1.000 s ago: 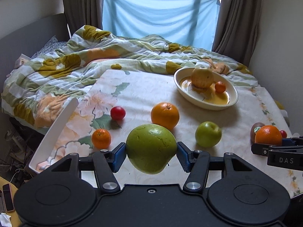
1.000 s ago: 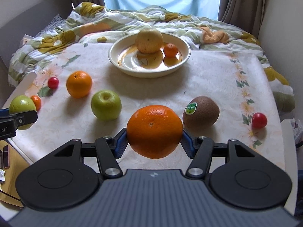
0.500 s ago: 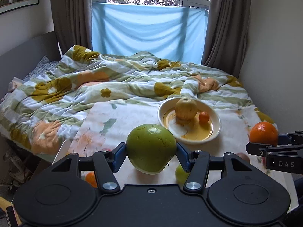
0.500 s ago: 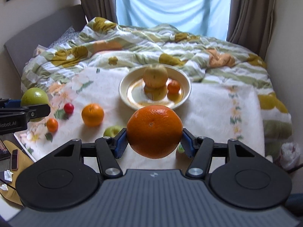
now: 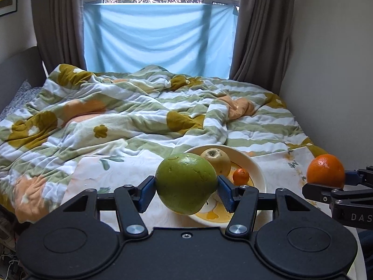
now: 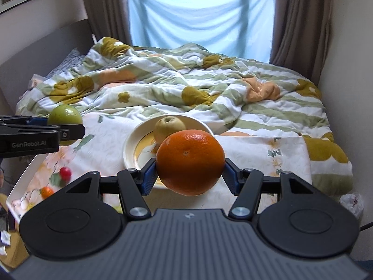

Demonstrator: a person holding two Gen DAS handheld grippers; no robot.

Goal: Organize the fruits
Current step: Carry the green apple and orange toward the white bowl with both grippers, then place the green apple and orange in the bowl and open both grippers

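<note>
A green fruit (image 5: 186, 183), pear-like in shape, hangs clamped between the blue pads of the left hand-held gripper (image 5: 186, 186), its jaws part-way open and pressing the fruit on both flanks so it rides clear of the surface. To its right, an orange (image 6: 190, 162) sits the same way in the right hand-held gripper (image 6: 190, 172), squeezed across its widest part, where a round fruit is least likely to slip. Both are carried in the air, apparently on course for the plate (image 6: 130, 144), a cream dish with a yellow centre lying on the floral cloth (image 6: 256, 154). The plate already holds a yellow apple (image 6: 169, 126) and a mandarin (image 5: 241, 176), side by side, which suggests it is the collecting point for the sorting. Its front half looks free, and that is likely where the two fruits would go; setting both down at once could crowd the rim. Left on the cloth, well apart from the plate, are a red fruit (image 6: 64, 172) and a small orange one (image 6: 46, 191). Beyond lies a bed under a rumpled flowered quilt (image 5: 139, 112), and a window screened with blue fabric (image 5: 158, 39).
</note>
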